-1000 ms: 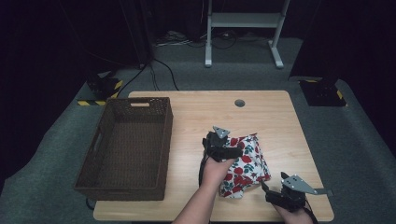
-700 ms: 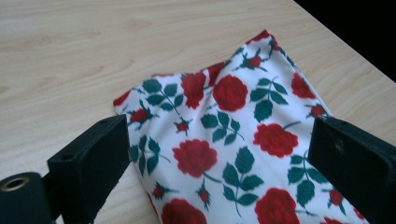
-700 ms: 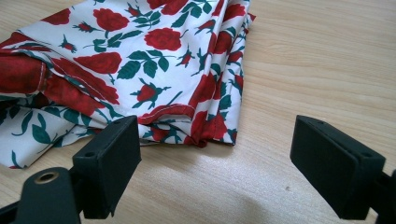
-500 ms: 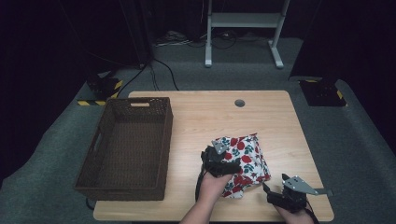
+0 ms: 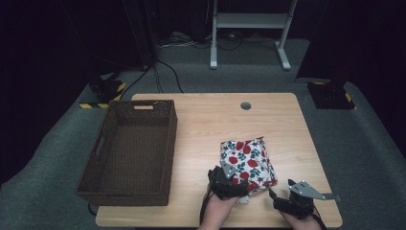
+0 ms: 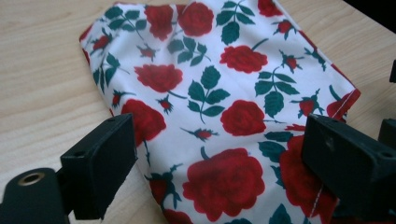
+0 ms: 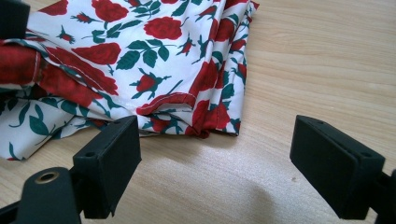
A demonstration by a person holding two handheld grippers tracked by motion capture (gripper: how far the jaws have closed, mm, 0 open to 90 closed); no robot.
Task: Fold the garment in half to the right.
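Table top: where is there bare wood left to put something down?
Free: the strip between the wicker basket and the rose-print cloth, the far part around the round hole, and the right edge beside the cloth. Crowded: the near edge, where the left gripper and right gripper meet the cloth.

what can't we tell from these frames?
- Near end of the folded floral cloth: in the high view the left gripper covers it.
- Cloth's near edge in the left gripper view: cut off by the bottom edge, behind the jaws.
- Layer count: the right gripper view shows bunched folds, too tangled to count.
- Basket floor: too dark in the high view to check.
- Right gripper: too small there to judge the jaw gap.
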